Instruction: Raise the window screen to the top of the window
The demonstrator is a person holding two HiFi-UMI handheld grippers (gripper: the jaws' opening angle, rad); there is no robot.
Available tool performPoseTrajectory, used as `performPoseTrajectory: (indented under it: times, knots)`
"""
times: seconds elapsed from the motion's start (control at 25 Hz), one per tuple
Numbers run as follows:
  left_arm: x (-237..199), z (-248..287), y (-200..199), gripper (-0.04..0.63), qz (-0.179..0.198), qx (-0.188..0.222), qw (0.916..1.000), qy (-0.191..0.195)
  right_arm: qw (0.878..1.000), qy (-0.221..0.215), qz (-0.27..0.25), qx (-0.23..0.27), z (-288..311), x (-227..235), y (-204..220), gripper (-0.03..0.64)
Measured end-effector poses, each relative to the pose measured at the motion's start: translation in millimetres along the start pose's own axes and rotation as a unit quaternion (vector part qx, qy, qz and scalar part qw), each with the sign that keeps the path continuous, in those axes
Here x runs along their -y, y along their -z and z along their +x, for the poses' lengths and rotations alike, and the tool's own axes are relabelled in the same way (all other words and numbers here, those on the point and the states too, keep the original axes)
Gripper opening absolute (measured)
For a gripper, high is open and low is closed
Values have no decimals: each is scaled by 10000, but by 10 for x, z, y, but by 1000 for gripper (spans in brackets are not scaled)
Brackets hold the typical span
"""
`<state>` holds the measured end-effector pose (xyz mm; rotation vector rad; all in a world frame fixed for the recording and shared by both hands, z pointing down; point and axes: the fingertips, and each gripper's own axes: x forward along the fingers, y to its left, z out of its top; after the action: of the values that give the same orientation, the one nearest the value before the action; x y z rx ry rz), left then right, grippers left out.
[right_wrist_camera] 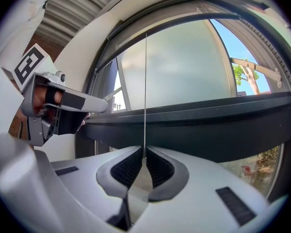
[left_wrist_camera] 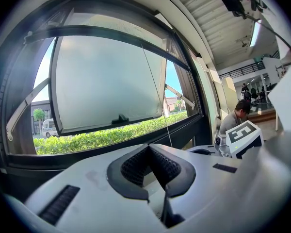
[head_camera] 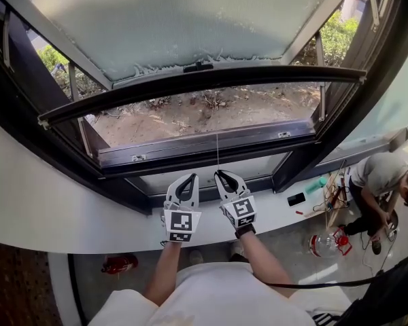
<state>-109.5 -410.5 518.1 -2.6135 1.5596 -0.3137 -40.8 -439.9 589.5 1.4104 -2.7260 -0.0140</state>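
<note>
Window screen (head_camera: 211, 80): its dark bottom bar sits high across the open window.
Pull cord (right_wrist_camera: 146, 91): hangs from that bar.
Right gripper (right_wrist_camera: 144, 157): my jaws pinch the cord.
Left gripper (left_wrist_camera: 148, 148): jaws pressed together, empty, just beside the right.

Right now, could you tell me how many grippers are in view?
2: the left gripper, shut and empty, by the lower window frame; the right gripper beside it, shut on the cord.

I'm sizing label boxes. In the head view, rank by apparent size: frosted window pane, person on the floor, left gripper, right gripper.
1. frosted window pane
2. person on the floor, farther away
3. left gripper and right gripper (on the pull cord): alike, unranked
</note>
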Motion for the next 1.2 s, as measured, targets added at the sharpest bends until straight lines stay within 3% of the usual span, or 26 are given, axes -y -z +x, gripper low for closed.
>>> performPoseTrajectory:
  times: [0.44, 0.84, 1.08, 1.2]
  knots:
    - [-3, 24, -39, 2, -52, 68, 10000, -41, 9977, -122, -241, 627, 19, -37, -593, 26]
    - [22, 47, -58, 2, -86, 86, 9999, -34, 9969, -22, -219, 752, -61, 44, -680, 26]
    - [3, 45, -48, 2, -175, 97, 9998, -58, 9920, -230, 508, 1137, -56, 38, -897, 26]
    - [29, 49, -75, 2, -217, 131, 9997, -50, 9916, -300, 292, 1223, -51, -18, -1047, 26]
